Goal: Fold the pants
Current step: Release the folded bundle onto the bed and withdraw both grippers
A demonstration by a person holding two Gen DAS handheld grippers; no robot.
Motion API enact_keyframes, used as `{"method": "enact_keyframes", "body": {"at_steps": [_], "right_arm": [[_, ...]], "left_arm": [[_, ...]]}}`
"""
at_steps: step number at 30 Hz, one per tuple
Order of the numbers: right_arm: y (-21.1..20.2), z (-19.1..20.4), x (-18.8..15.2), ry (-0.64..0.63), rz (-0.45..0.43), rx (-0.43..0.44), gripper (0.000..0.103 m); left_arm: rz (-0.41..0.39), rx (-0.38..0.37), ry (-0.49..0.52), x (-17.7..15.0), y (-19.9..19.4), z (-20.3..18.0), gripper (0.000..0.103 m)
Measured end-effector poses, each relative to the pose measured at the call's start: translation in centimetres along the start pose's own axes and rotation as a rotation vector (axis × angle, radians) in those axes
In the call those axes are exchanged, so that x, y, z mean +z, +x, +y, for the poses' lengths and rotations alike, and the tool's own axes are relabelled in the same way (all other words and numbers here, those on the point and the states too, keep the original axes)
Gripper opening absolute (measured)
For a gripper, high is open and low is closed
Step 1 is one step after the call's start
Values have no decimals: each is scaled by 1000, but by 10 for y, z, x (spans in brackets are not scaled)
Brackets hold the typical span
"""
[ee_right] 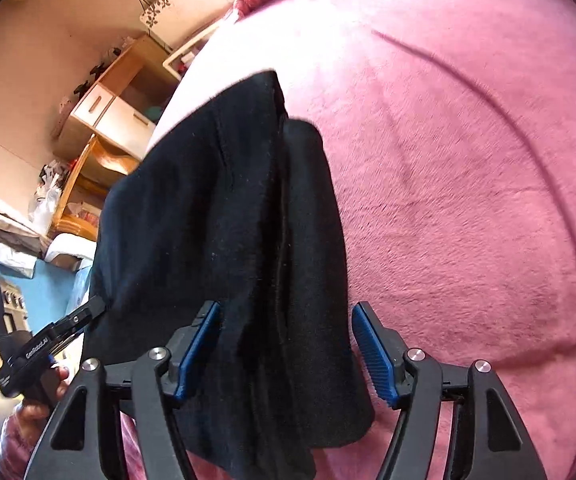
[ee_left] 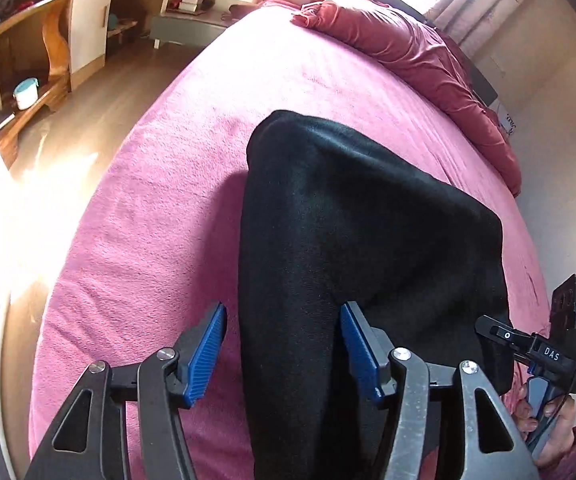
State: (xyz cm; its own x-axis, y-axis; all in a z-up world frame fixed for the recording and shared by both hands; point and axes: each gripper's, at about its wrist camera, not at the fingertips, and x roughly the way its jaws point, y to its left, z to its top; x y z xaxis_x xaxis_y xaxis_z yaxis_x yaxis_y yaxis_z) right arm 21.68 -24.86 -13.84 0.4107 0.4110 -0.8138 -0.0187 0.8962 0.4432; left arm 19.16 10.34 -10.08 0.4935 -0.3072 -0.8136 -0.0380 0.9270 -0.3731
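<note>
Black pants (ee_left: 348,208) lie folded into a thick strip on the pink bed cover (ee_left: 167,200). My left gripper (ee_left: 283,352) stands open astride the strip's near end; pink cover shows between the left blue pad (ee_left: 207,352) and the cloth. In the right wrist view the same pants (ee_right: 215,200) run away from me in stacked layers on the bed cover (ee_right: 468,180). My right gripper (ee_right: 285,350) is open around their near end, its pads beside the cloth without pinching it. Each gripper also shows in the other's view, at the pants' edge: right gripper (ee_left: 488,326), left gripper (ee_right: 93,308).
A dark pink quilt or pillow (ee_left: 408,48) lies bunched along the bed's far right side. Beyond the bed's left edge are wood floor (ee_left: 99,92), a wooden shelf unit (ee_left: 19,64) and a low bedside table (ee_left: 191,20). A cabinet with drawers (ee_right: 111,116) stands by the wall.
</note>
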Motion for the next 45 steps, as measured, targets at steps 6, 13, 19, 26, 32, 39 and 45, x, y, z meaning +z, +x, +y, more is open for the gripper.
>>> {"method": "enact_keyframes", "body": {"at_steps": [6,13,19,26,32,39,45], "right_arm": [[-31,22,-9,-74,-91,-104,68],[-61,35,-30,-147,-180,-222,68],[-81,59,-53,-190,-247,-255,68],[-87,93,-85,-244,-280,-266,69],[-94,106,-106,-239,-309,-270,69],[-109,123,-131,-273,-362,-328,71],[-119,133,-144,-294,-403,-404,73]], "left_arm": [[-92,70,12,-4,-24,-22,61],[-183,102,64,-22,-50,-33,61],[-243,125,97,-37,-77,-43,62],[-301,151,133,-58,-104,-54,62],[-338,161,141,-74,-121,-59,62],[-367,189,139,-96,-133,-65,62],[-361,220,125,-113,-134,-67,62]]}}
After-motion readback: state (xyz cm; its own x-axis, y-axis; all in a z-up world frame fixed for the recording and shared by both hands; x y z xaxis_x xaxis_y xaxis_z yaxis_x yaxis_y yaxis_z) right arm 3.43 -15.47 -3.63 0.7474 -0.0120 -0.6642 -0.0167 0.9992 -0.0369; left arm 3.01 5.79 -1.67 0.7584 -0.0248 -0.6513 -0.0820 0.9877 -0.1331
